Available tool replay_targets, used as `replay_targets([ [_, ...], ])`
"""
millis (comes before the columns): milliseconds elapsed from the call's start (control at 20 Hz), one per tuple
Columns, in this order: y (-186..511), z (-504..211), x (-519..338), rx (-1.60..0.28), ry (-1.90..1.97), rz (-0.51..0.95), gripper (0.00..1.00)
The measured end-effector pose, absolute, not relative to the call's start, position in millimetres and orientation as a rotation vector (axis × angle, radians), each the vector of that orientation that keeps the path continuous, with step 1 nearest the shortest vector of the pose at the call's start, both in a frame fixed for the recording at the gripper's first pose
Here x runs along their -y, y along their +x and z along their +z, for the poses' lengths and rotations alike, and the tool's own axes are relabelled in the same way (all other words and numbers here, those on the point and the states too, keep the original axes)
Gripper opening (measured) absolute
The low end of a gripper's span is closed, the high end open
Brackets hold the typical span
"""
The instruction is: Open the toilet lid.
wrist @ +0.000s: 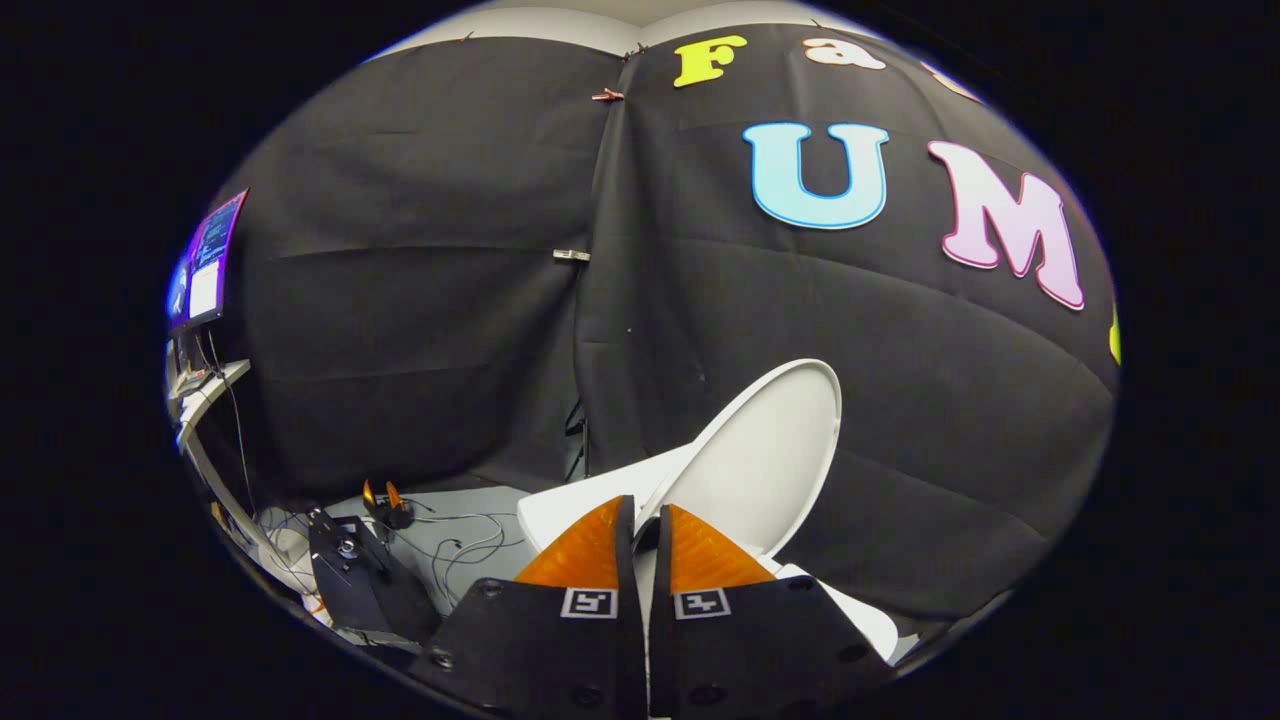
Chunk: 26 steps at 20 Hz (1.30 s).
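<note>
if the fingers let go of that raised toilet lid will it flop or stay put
The toilet lid looks like stiff moulded plastic, so it should swing as one piece, not bend. It stands tilted up, so it may drop back. Its smooth gloss could slip between the nearly closed fingers.

The gripper (645,520) sits at the bottom centre of the frame, pointing forward and slightly upward. Its two fingers (590,550) stand nearly together, with only a narrow slit between their tips.
</note>
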<state>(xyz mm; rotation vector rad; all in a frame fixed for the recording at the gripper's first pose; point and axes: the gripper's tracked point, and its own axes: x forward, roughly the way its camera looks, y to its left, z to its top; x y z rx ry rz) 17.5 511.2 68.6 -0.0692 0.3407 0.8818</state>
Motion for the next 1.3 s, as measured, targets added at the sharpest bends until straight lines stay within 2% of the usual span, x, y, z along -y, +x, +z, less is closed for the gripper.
replay_targets([
  [400,21,68,-563,-0.325,-0.095,0.938,0.06],
  [850,22,68,-585,-0.320,-0.094,0.971,0.07],
  [900,23,69,-585,-0.318,-0.080,0.975,0.12],
  [950,22,69,-588,-0.328,-0.060,1.005,0.13],
  [1000,10,63,-593,-0.373,-0.040,1.053,0.26],
  [1150,6,68,-602,-0.391,0.027,1.078,0.66],
  [1300,5,60,-600,-0.390,0.021,1.083,0.99],
])
